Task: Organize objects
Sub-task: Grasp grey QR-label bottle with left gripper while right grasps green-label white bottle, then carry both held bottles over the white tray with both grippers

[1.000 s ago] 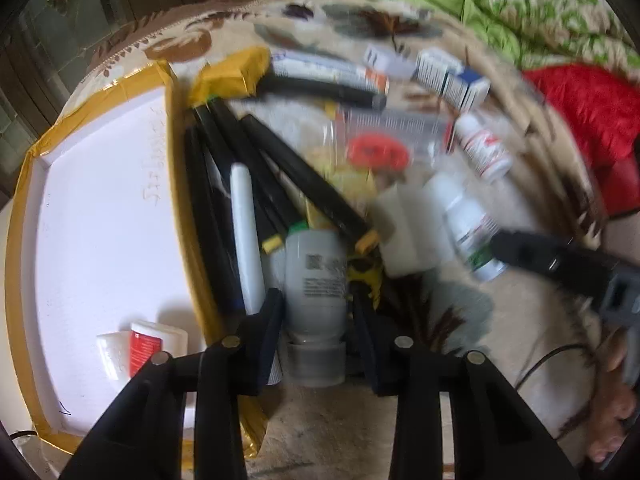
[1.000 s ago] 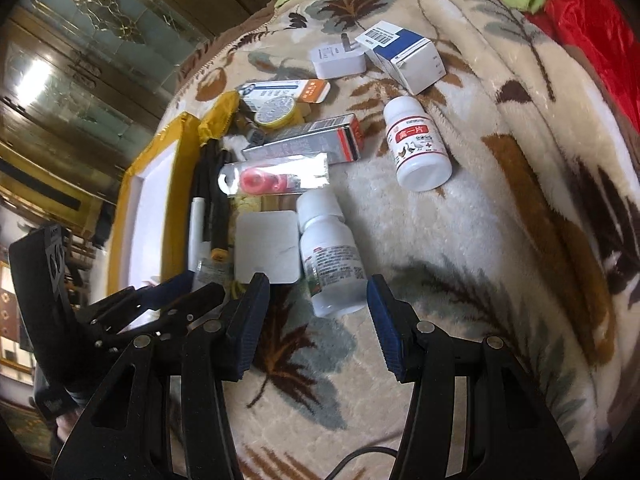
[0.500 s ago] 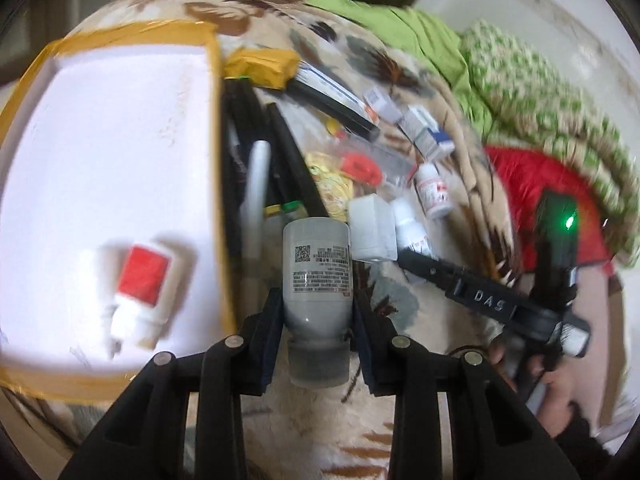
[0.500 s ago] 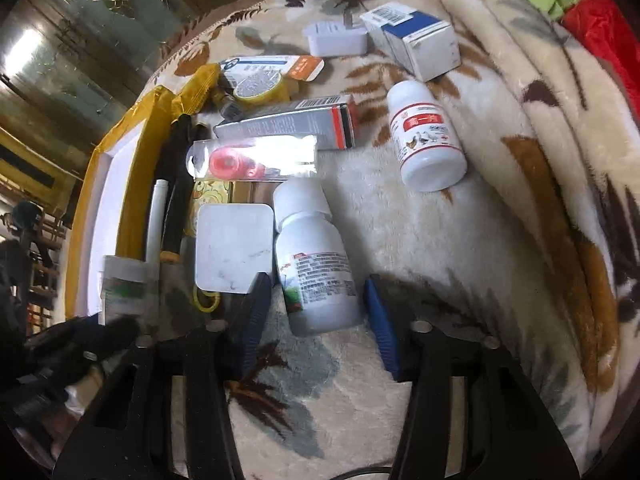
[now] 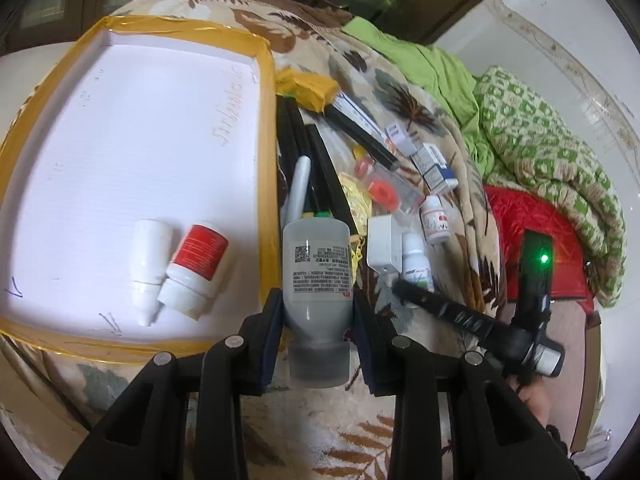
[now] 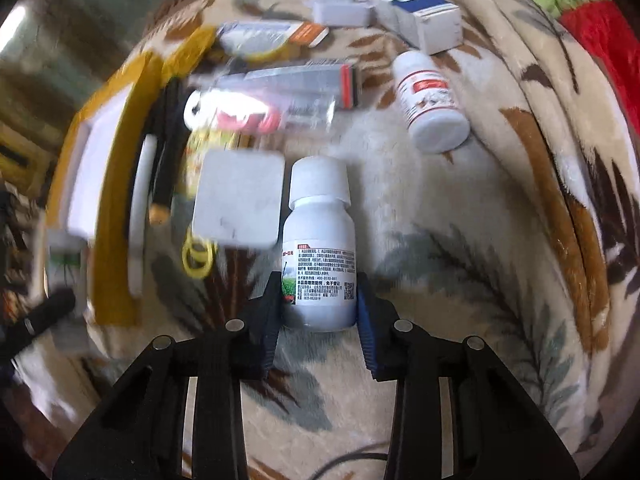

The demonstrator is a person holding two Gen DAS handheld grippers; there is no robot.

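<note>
The left gripper point(image 5: 317, 320) is squeezing a grey bottle point(image 5: 318, 280) beside the tray point(image 5: 266, 120); the right gripper point(image 6: 319, 308) is pinching a white bottle point(image 6: 320, 248).

The left gripper point(image 5: 317, 312) was raised clear of the bed, its two fingers point(image 5: 269, 332) pressed against the sides of a grey bottle point(image 5: 316, 280). The right gripper point(image 6: 319, 312) sat low on the bed, fingers point(image 6: 370, 332) against both sides of a white bottle point(image 6: 320, 248) lying there.
</note>
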